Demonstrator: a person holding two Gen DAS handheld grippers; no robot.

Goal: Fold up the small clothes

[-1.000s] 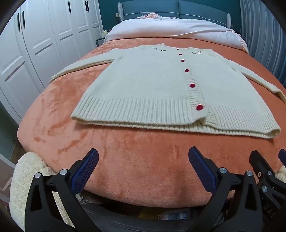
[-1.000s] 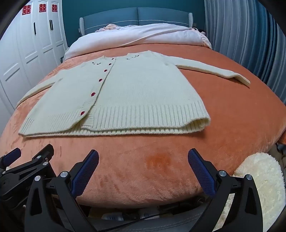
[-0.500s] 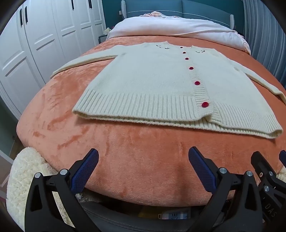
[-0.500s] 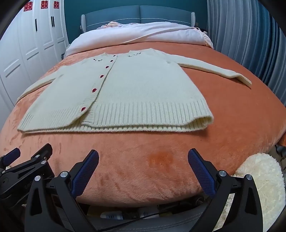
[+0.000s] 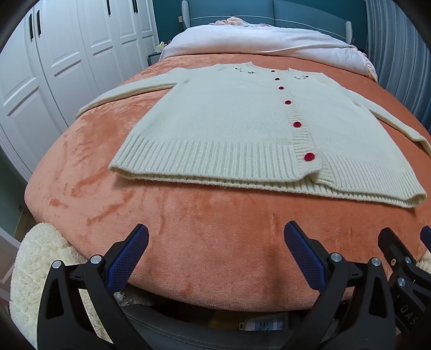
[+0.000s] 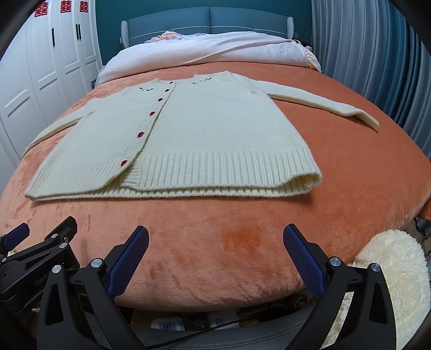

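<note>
Both grippers have edged closer to the cardigan since a second ago, so it fills more of each view. Legible writing is scarce: "DAS" shows on the neighbouring gripper's body in the left view, "Gen" on the one in the right view, and red paper characters sit atop the white wardrobe doors. Buttoned with red buttons, the cream cardigan lies flat on the orange bed blanket, long axis running from the ribbed hem nearest the cameras to the neckline by the pillows, sleeves spread sideways. Left gripper and right gripper hover apart and empty short of the hem.
</note>
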